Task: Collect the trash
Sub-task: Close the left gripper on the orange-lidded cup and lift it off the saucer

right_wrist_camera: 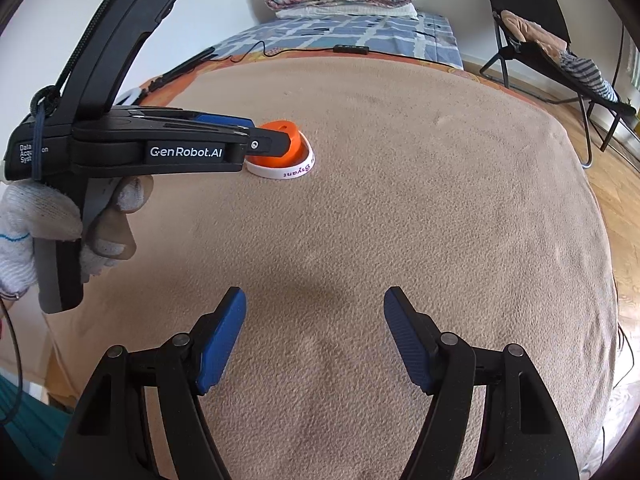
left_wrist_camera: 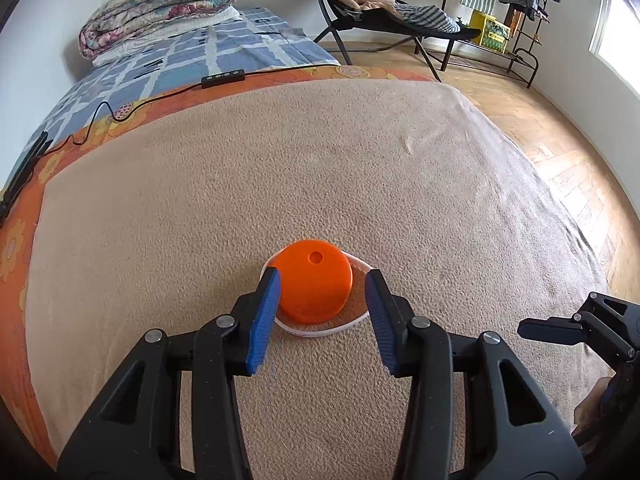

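Note:
An orange plastic cap point(left_wrist_camera: 314, 282) lies on the tan blanket inside a white wristband ring point(left_wrist_camera: 340, 326). My left gripper point(left_wrist_camera: 324, 284) is open, its blue fingers point(left_wrist_camera: 264, 320) on either side of the cap, the left pad close against it. In the right wrist view the cap point(right_wrist_camera: 290, 142) and the white ring point(right_wrist_camera: 286, 170) with printed lettering sit at the tips of the left gripper point(right_wrist_camera: 276, 140). My right gripper point(right_wrist_camera: 314, 304) is open and empty, low over the blanket, well short of the cap.
The tan blanket point(left_wrist_camera: 280, 168) covers the bed. A black controller with a cable point(left_wrist_camera: 222, 79) lies at its far edge. Folded quilts point(left_wrist_camera: 160, 8) are at the head. A black lounge chair point(left_wrist_camera: 380, 12) and a clothes rack point(left_wrist_camera: 516, 8) stand on the wooden floor to the right.

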Tool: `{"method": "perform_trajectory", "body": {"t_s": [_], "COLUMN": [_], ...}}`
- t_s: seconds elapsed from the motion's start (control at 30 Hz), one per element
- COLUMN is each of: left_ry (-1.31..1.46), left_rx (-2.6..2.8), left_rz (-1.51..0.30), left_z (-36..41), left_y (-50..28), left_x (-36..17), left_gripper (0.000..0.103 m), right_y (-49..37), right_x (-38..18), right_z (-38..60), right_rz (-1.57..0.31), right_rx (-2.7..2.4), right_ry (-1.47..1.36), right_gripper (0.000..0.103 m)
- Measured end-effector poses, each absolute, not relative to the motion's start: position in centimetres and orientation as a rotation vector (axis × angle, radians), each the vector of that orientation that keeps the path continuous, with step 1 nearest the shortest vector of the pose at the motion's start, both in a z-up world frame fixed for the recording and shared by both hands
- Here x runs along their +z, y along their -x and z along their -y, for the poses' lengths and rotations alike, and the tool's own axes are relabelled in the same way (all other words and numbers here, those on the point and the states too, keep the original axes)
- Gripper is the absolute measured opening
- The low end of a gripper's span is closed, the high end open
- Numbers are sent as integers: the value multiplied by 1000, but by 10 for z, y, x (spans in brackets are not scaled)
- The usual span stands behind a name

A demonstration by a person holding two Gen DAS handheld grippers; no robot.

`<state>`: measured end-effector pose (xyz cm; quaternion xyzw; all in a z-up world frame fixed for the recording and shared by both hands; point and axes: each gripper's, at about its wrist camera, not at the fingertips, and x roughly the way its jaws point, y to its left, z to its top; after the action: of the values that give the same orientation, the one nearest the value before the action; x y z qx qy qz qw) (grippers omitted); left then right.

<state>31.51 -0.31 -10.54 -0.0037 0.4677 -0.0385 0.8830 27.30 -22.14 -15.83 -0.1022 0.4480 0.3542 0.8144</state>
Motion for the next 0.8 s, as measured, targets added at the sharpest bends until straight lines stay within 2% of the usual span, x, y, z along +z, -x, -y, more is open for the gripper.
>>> {"method": "perform_trajectory", "body": {"t_s": [0.8], "left_ry": [-4], "left_rx": [-59], "left_rz": [-965], "left_z": [2], "left_y": [-323], "left_x": [-115], "left_gripper": [47], "right_y": [-286], "right_x": [-161], "right_z": [215], "right_rz": [-970], "right_rx": [753], "right_ry": [185], "right_gripper": [71]}}
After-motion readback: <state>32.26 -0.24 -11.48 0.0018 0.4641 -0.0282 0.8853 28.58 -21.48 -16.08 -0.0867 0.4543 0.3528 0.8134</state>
